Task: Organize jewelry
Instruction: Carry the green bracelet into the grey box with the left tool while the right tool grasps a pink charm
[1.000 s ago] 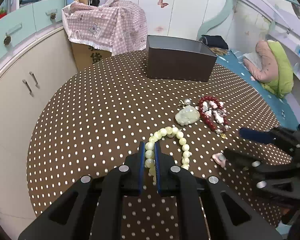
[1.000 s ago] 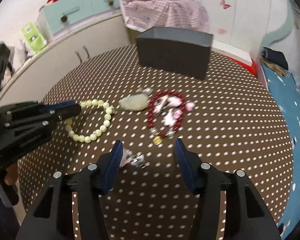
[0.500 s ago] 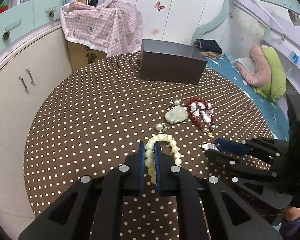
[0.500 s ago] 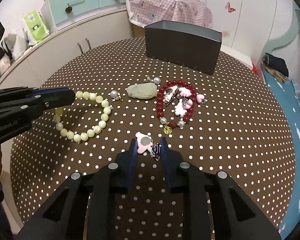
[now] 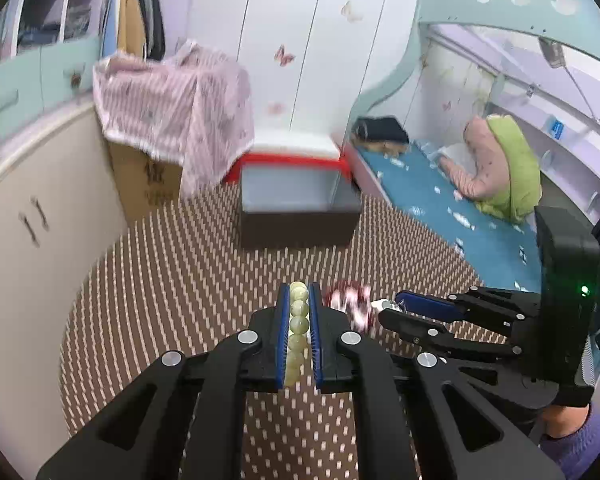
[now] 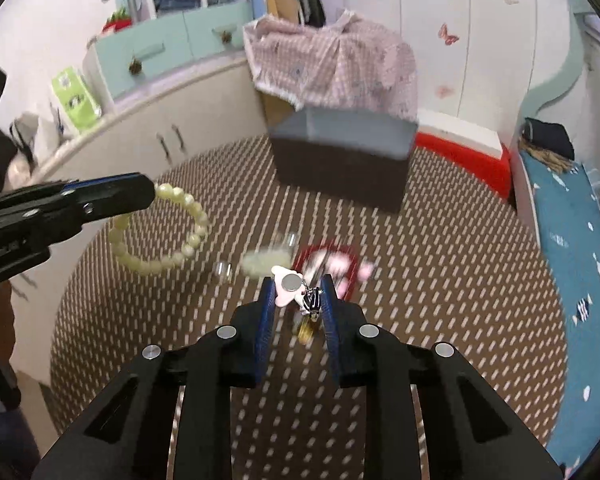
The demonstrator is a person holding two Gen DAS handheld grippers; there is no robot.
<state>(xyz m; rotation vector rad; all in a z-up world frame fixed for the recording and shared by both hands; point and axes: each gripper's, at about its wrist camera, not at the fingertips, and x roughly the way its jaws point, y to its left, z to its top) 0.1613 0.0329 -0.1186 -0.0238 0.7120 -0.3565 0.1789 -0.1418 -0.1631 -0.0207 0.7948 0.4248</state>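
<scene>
both tools (image 5: 299,300) (image 6: 298,294) now raised, gripping jewelry

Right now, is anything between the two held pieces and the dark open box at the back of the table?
Nothing visible blocks either path. The left gripper holds the pale green bead bracelet, the right gripper a small pink charm. Between them and the dark brown rectangular box is only bare polka-dot tablecloth; the red bead bracelet lies low.

pale green bead bracelet (image 5: 298,320) between blue-padded fingers (image 5: 283,332), brown tablecloth (image 5: 188,280) with white dots, dark brown box (image 5: 298,222) beyond
</scene>
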